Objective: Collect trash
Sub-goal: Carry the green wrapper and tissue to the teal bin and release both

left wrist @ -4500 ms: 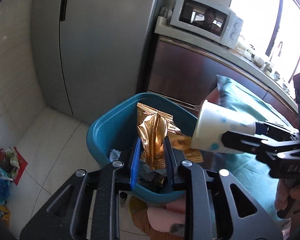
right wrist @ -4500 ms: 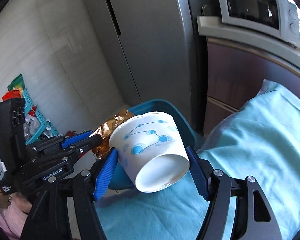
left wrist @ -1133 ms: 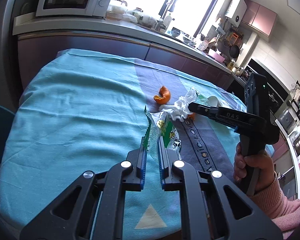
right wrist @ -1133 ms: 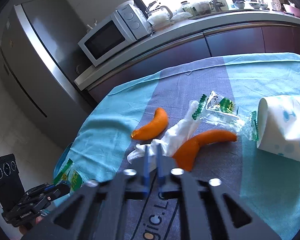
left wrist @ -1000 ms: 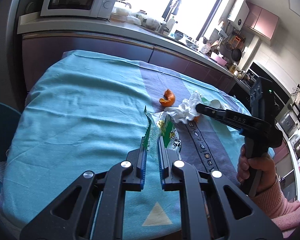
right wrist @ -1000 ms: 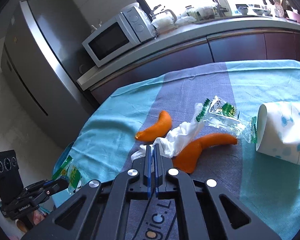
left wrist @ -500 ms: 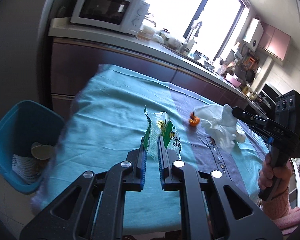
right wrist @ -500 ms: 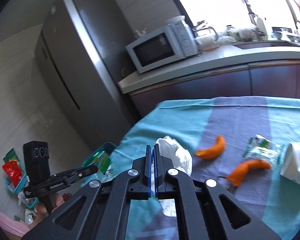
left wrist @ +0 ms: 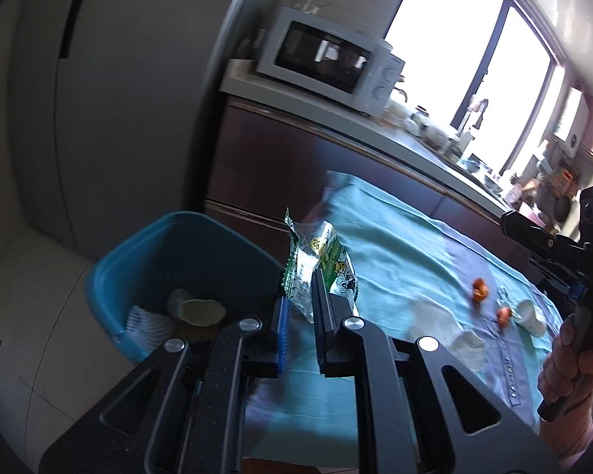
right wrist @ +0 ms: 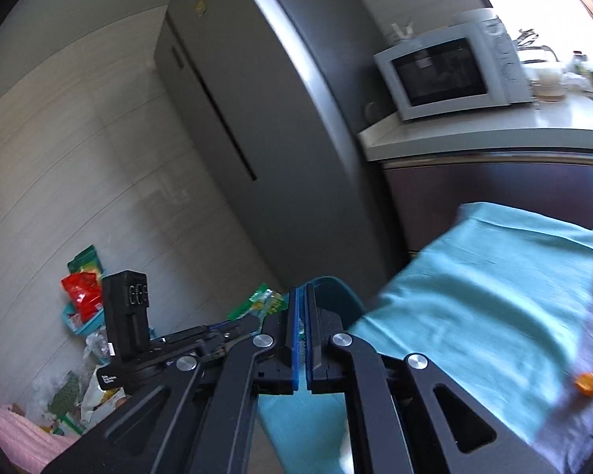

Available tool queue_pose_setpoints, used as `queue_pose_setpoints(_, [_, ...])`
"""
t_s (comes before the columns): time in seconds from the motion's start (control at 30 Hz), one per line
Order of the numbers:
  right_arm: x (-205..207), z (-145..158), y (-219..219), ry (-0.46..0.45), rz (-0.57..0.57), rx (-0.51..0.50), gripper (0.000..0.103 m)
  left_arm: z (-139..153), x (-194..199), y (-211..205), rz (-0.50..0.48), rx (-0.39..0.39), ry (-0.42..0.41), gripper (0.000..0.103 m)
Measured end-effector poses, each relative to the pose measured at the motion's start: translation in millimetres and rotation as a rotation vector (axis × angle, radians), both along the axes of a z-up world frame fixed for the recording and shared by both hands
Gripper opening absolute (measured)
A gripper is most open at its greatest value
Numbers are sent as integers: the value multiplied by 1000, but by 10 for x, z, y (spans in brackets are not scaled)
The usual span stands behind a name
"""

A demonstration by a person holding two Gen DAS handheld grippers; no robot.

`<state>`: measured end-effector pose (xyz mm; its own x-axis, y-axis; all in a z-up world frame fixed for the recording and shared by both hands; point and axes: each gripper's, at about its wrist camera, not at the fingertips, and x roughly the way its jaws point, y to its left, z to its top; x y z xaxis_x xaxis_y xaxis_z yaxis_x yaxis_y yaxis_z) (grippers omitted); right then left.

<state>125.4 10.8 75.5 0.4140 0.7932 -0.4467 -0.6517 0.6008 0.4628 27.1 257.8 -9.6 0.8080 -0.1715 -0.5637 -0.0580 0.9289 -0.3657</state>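
Green-and-silver foil snack wrapper, crumpled, printed with a small cartoon figure: pinched upright between the blue-padded fingers of the left gripper, jaws closed on its lower part. Held just at the edge of the table, beside and slightly above the rim of the teal bin. Same wrapper visible from the right wrist view, sticking out ahead of the left gripper.

Teal plastic bin, on the tiled floor between fridge and table: contains a paper cup on its side and a white ribbed item next to it.

Right gripper: jaws drawn nearly together, narrow slit between the blue pads; whether any scrap sits in the slit cannot be told. Pointed toward the bin rim. From the left wrist view, right gripper seen side-on above the table, fist on its handle.

Turquoise tablecloth with a grey-violet band: bears two orange peel pieces, a white crumpled lump and a second paper cup lying down, all well apart from the bin.

White microwave on the counter behind. Heap of coloured packets on the floor by the wall.
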Motion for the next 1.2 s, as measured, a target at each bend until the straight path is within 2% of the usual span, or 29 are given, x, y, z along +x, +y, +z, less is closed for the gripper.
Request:
queue_pose_setpoints(0.1, [61,-49,165,37,23,-28,5,-100,-17,151,35,-14,22,11])
queue_pose_setpoints(0.17, [-13,-90,145,22,-5,-82,8,-155,-6,203,43,-21,29,11])
queue_pose_setpoints(0.2, [-58,-118,111,9,-24,-121,16,-177,-20,219,45,-20,30,11])
queue_pose_setpoints(0.23, [-81,-171,52,17,-42,-165,34,-204,-23,239,47,-18,32,11])
queue_pose_setpoints(0.3, [-129,-281,-42,43,-72,-239,52,-263,-7,272,50,-20,44,11])
queue_pose_setpoints(0.5, [-410,-576,-154,83,-59,-420,49,-444,95,354,71,-26,87,11])
queue_pose_setpoints(0.57, [-480,-644,-139,88,-36,-455,38,-498,124,356,82,-18,103,11])
queue_pose_setpoints(0.63, [-496,-752,-131,113,-18,-474,19,-554,145,365,86,-22,118,11])
queue_pose_setpoints(0.7, [-454,-805,-120,124,-17,-479,7,-601,160,369,92,-20,130,11])
queue_pose_setpoints(0.73, [-447,-780,-122,116,-22,-469,4,-623,178,382,95,-22,135,11])
queue_pose_setpoints(0.97, [-251,-408,181,20,35,-345,2,-688,191,450,131,-10,151,11])
queue_pose_setpoints(1.07, [-87,-336,493,19,102,-293,2,-717,217,493,147,-7,161,11])
queue_pose_setpoints(1.2, [141,-402,940,51,174,-267,2,-779,266,556,162,-9,180,12])
